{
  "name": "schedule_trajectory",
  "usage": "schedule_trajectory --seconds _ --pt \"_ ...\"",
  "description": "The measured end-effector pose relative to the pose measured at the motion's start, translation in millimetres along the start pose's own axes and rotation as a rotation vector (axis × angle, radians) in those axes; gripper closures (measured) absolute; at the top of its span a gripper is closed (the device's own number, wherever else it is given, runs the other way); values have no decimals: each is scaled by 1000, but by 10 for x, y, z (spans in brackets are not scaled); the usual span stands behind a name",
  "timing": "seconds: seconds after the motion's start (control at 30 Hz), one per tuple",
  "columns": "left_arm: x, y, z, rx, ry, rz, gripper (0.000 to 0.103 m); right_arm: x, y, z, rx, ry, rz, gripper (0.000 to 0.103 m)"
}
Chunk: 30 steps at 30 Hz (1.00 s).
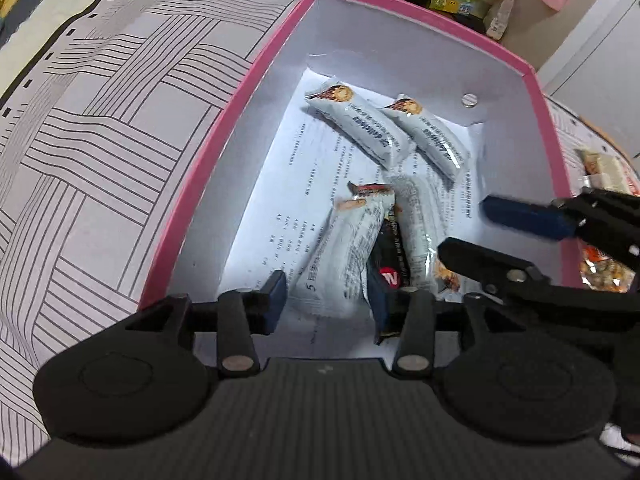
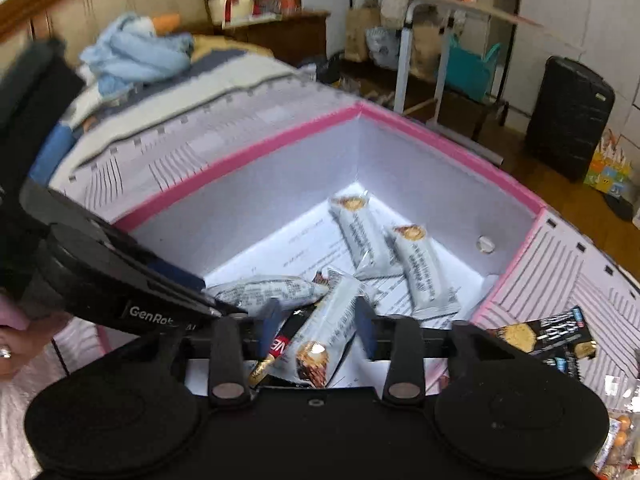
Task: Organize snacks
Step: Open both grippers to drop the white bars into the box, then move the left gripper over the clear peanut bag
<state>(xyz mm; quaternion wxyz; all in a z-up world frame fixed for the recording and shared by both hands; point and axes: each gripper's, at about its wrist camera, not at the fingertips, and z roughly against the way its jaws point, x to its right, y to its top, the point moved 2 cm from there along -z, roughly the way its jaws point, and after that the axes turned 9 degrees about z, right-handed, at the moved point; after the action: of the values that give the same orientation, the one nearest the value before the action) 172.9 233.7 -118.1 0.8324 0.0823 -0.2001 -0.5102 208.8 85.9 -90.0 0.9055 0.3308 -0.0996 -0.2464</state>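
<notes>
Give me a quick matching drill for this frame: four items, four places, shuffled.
Items:
1. pink box
2. two grey snack bars
3. black snack packet
4. dark stick sachet

Places:
A. outside the box, on the patterned sheet
B. near end of the box floor, beside a grey bar
C. on the patterned sheet, holding the snacks
D. far end of the box floor, side by side

Pairs: 1-C, 2-D, 3-A, 4-B

Bright light glares off the pink box's (image 1: pixel 256 80) white floor; beyond it the room dims, edges bowed, bedding motion-blurred.
</notes>
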Motion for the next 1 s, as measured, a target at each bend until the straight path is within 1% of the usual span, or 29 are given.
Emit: schedule_trajectory --seconds 0.1,0.13,0.23,0.33,0.43,0.53,0.67,0.7,0.77,0.93,0.97,1.0 --pt "41 -61 127 31 -2 -41 54 70 -29 296 80 22 -30 45" --pt "51 -81 178 42 -4 -46 52 90 -47 427 103 20 -38 45" --pt "101 -126 359 82 -22 -71 50 145 -101 758 147 -11 -56 44" --pt "196 -163 584 121 -46 -109 49 251 -185 1034 155 -49 -105 41" --pt "333 -179 785 140 -96 -140 49 331 -256 1259 165 1 -172 34" --pt "503 -202 992 162 -154 -167 49 378 -317 1474 166 -31 -192 32" --pt "811 -284 1207 190 -222 -222 49 436 -453 1730 176 -103 -217 29" --pt "893 -316 1244 192 -240 -234 49 466 -494 1779 191 -110 -223 29" --pt "1042 -376 1280 185 -274 -256 49 489 -631 1887 224 -96 -223 26" --pt "1370 -535 1285 133 -340 -312 49 525 -955 2045 209 -132 -242 26" --pt "1430 -569 1272 122 -350 -322 49 522 -994 2064 207 -134 -247 25" --pt "1494 -607 1255 110 -359 -334 49 519 -1056 2086 205 -139 -251 21"
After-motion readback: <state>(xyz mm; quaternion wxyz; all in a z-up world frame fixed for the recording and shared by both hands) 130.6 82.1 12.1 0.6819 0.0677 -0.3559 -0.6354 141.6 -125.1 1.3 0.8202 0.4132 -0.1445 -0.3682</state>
